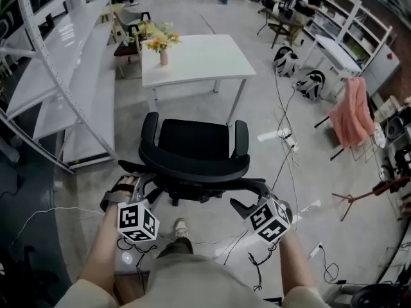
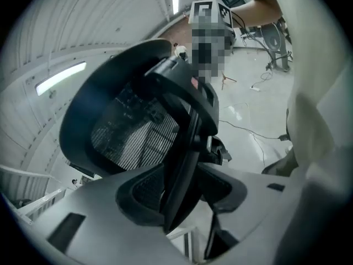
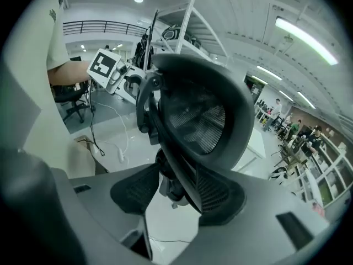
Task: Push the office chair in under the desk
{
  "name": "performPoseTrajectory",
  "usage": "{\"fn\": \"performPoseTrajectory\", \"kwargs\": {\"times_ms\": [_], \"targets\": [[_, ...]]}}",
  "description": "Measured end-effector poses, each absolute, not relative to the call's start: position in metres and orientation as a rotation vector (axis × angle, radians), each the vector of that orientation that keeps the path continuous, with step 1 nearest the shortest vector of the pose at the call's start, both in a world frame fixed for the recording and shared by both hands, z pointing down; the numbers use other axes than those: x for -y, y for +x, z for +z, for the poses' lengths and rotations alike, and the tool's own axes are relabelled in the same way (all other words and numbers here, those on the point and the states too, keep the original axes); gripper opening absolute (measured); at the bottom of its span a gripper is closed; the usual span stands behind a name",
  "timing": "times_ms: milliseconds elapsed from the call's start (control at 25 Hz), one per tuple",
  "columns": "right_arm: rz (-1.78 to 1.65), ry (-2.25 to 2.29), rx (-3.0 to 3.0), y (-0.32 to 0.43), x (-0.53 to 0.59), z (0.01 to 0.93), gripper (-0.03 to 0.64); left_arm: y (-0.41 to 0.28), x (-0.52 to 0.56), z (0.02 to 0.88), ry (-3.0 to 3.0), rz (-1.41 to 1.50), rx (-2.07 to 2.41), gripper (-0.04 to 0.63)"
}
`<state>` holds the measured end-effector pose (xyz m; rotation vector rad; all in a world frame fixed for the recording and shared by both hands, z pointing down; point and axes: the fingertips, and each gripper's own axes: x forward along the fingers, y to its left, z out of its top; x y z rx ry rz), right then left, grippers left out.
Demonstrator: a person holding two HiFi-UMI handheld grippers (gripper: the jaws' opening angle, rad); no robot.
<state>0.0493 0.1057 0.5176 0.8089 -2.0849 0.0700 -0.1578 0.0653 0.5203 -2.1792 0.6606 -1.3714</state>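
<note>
The white desk [image 1: 212,59] stands at 12 o'clock from the person, and its tabletop carries only a vase of flowers [image 1: 163,47] near its 10 o'clock corner. The office chair [image 1: 192,140] is on the floor between the person and the desk. Its seat faces the desk and its backrest [image 3: 204,115] is turned to the person. The seat is not yet under the tabletop; its front edge is near the desk's front edge, as far as the steep head view allows to judge.

The left claw [image 2: 179,192] is clamped on the edge of the backrest frame, at about 7 o'clock of the chair. The dark bar runs between its two pads. The right claw [image 3: 176,189] is clamped on the other edge of the frame, at about 5 o'clock.

I judge that the hold is already made and the push is the step in hand. The next move calls for an even push from both sides toward 12 o'clock, so the chair rolls straight between the desk legs and does not turn on its wheels.
</note>
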Motion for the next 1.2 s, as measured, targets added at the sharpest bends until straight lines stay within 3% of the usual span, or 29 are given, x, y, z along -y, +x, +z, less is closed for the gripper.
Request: {"fn": "performPoseTrajectory", "kwargs": {"times_ms": [240,1200], "targets": [[0.041,0.774,1.990,0.049,-0.088,0.546,0.216,-0.175,-0.044,0.549,-2.120,-1.452,-0.615,0.196],[0.117,0.777,1.868,0.075,0.004,0.563,0.213,-0.154,0.047,0.549,-2.296,-1.276,-0.496,0.215]]}}
